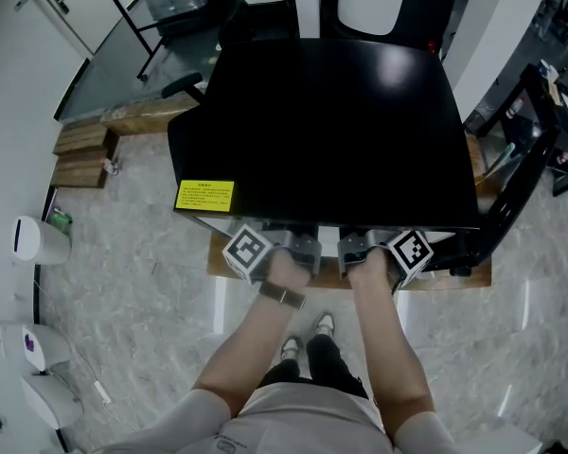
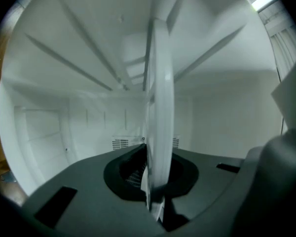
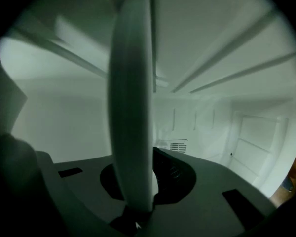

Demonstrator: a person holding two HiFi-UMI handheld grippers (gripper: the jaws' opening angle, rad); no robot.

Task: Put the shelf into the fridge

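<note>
The fridge (image 1: 322, 130) shows from above as a black top with a yellow label (image 1: 204, 196). Both grippers reach in under its front edge, the left gripper (image 1: 298, 250) beside the right gripper (image 1: 360, 247). The white shelf is hidden in the head view. In the left gripper view the shelf (image 2: 161, 107) appears edge-on, with the left gripper (image 2: 155, 184) shut on its front rim. The right gripper (image 3: 137, 184) is likewise shut on the shelf (image 3: 132, 107). Past the shelf lies the white fridge interior, with ribbed side walls and a back vent (image 2: 121, 143).
A black fridge door (image 1: 523, 173) stands open at the right. The fridge rests on a wooden pallet (image 1: 454, 277). Wooden blocks (image 1: 80, 154) lie on the floor at the left, near white items (image 1: 38, 239). My feet (image 1: 308, 334) are just in front of the fridge.
</note>
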